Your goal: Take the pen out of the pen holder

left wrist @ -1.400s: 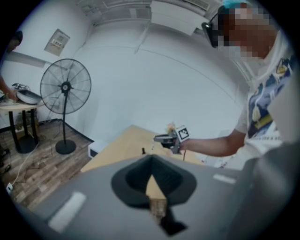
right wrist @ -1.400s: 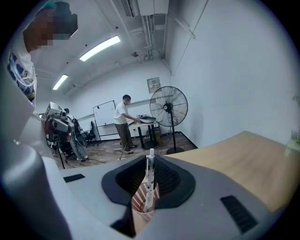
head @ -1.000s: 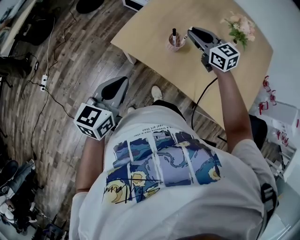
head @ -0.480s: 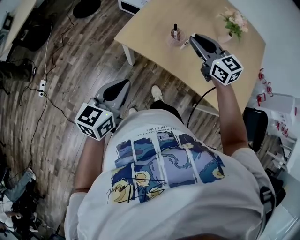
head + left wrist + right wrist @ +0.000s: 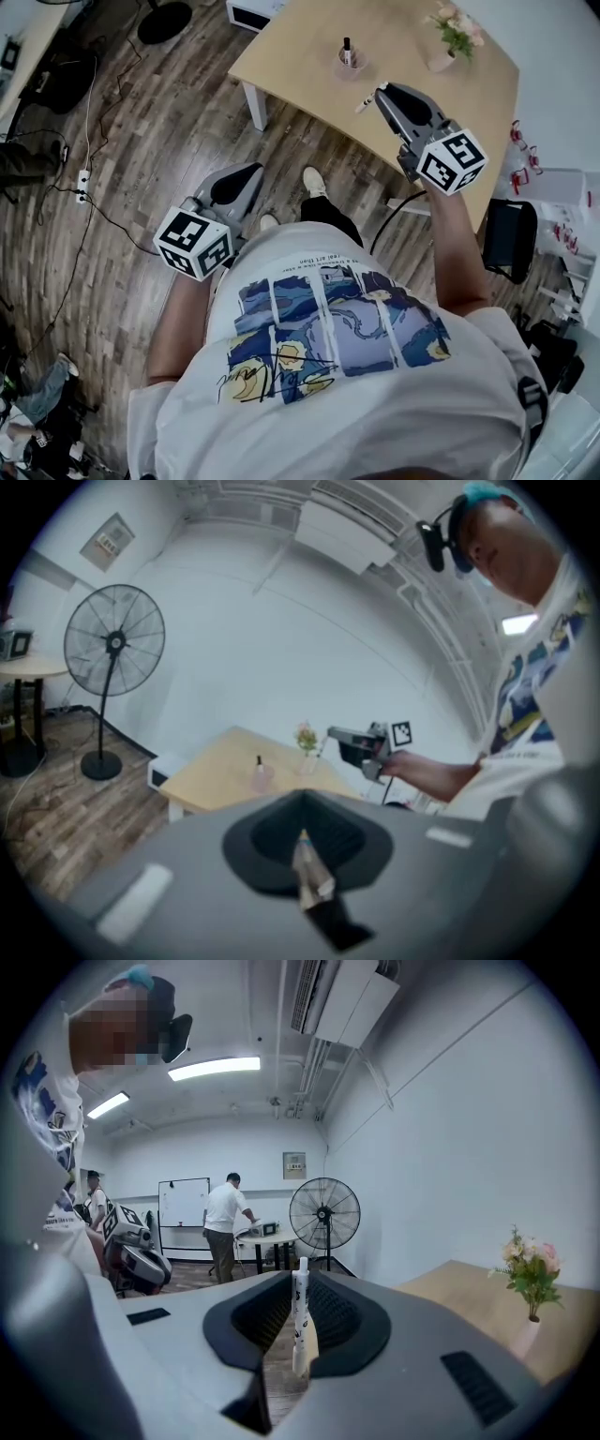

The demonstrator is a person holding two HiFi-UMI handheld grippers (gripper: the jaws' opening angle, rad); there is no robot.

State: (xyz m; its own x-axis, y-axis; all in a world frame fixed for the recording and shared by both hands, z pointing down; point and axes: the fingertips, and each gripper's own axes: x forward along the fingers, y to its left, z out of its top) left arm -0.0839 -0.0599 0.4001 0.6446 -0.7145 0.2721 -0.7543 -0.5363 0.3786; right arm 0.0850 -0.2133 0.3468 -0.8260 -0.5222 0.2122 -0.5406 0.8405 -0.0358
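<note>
A white pen (image 5: 363,102) sticks out of my right gripper (image 5: 379,93), which is shut on it and held above the near part of the wooden table (image 5: 300,47). In the right gripper view the pen (image 5: 300,1305) stands upright between the jaws of the right gripper (image 5: 301,1337). The pinkish pen holder (image 5: 347,62) stands further back on the table, apart from the gripper, with a dark pen (image 5: 346,49) in it. My left gripper (image 5: 251,172) hangs over the floor, shut on nothing. Its own view shows the left gripper (image 5: 306,859) and the pen holder (image 5: 260,774) far off.
A small vase of flowers (image 5: 448,36) stands at the table's far right. Cables and a power strip (image 5: 85,172) lie on the wooden floor at left. A standing fan (image 5: 324,1215) and a person at a round table (image 5: 227,1224) are further off.
My right gripper has drawn back from the pen holder toward me, carrying the white pen. The left gripper has barely moved.
</note>
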